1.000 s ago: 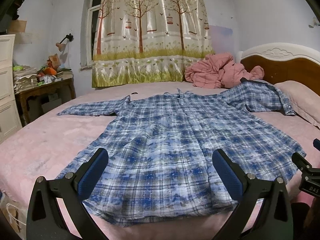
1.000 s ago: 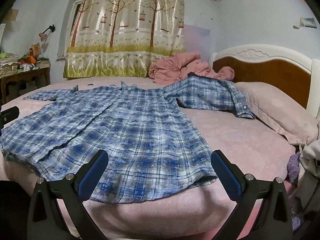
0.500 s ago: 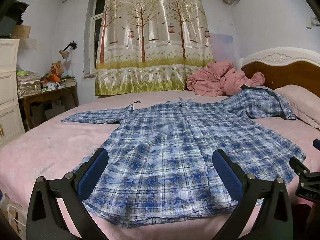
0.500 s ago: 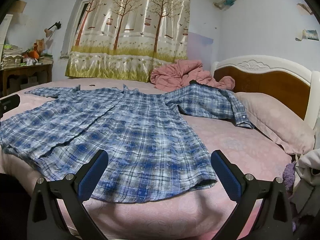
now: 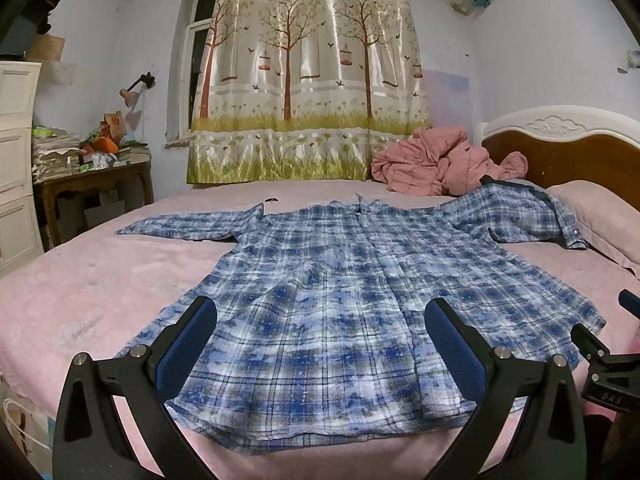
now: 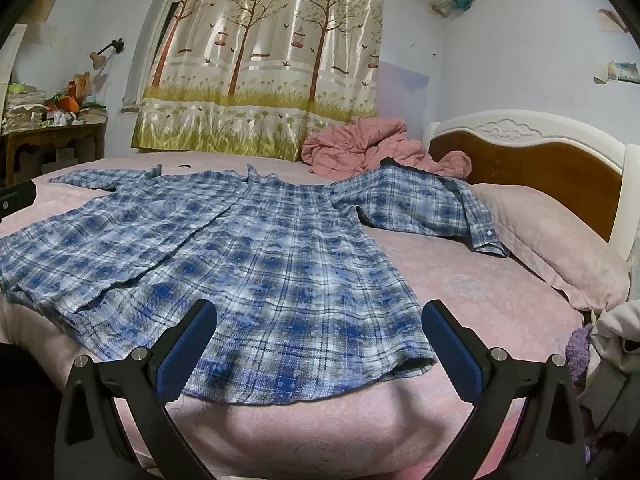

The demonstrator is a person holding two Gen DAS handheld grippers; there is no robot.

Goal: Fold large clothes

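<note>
While both grippers' jaws gape apart: plaid shirt (image 5: 352, 300) flat across pink bed (image 5: 80, 288), tree-print curtain (image 5: 308, 72) behind.

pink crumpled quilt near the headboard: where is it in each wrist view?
Left wrist: the quilt sits upper right of centre, behind the plaid shirt.
Right wrist: the quilt is just above centre, left of the headboard.
Shared landmark: the tree curtain, directly left of the quilt in both views.
</note>
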